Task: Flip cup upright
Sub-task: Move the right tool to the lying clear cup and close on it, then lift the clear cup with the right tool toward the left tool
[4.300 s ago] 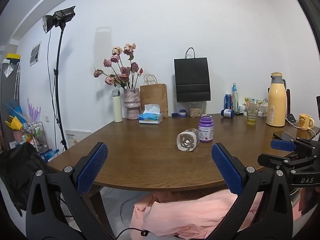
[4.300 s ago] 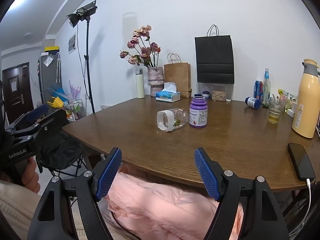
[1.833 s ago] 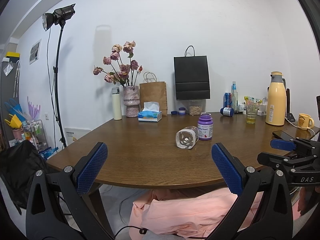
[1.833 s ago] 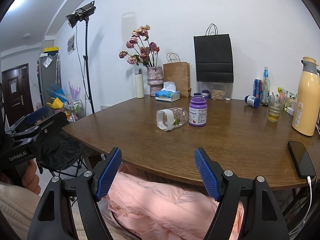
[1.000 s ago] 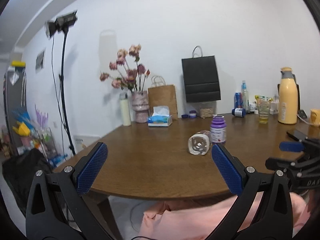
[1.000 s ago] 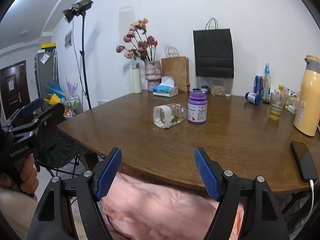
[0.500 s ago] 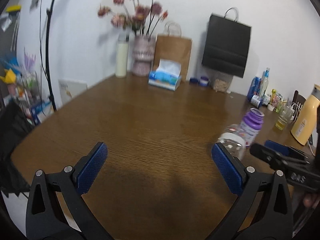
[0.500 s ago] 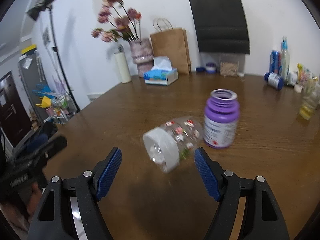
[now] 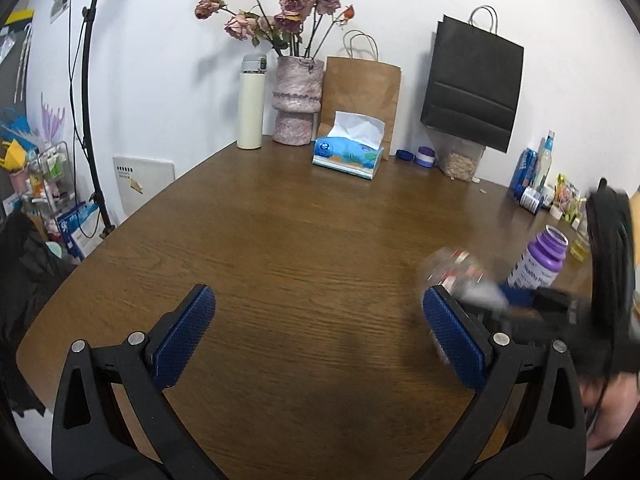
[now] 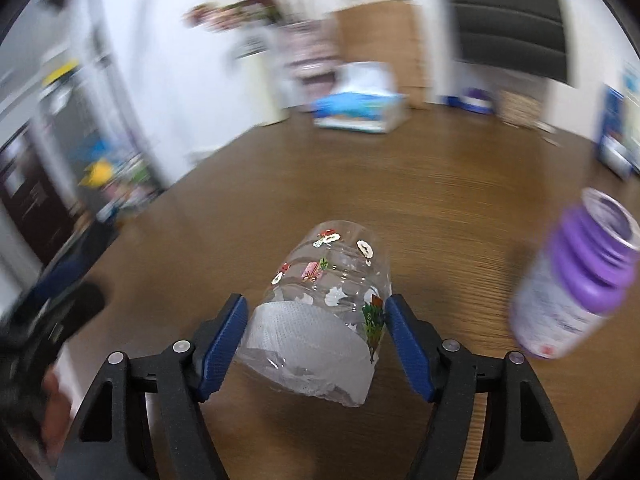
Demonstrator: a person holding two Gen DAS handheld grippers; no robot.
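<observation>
A: Where is the cup (image 10: 334, 304) just now?

B: On its side on the wooden table (image 10: 440, 216), at about six o'clock in the right wrist view, low and central; its clear printed end points away from the camera and its white-wrapped end faces it.

A: And the right gripper (image 10: 316, 330)?

B: Its two blue pads sit on either side of the cup, one at eight o'clock of it, one at four; the right pad touches the wall, the left looks pressed to the white band, so it is clamped on the cup; the view is blurred, mind.

A: What stands nearby?

B: A purple bottle (image 10: 576, 288) at three o'clock, apart from the cup; a tissue box (image 10: 360, 106) at twelve o'clock, far back.

A: The left gripper (image 9: 320, 336)?

B: Spread wide over bare table, holding nothing; from its camera the cup (image 9: 452, 268) shows blurred at three o'clock, with the purple bottle (image 9: 540, 260) beyond it; a vase of flowers (image 9: 298, 100) stands at twelve.
</observation>
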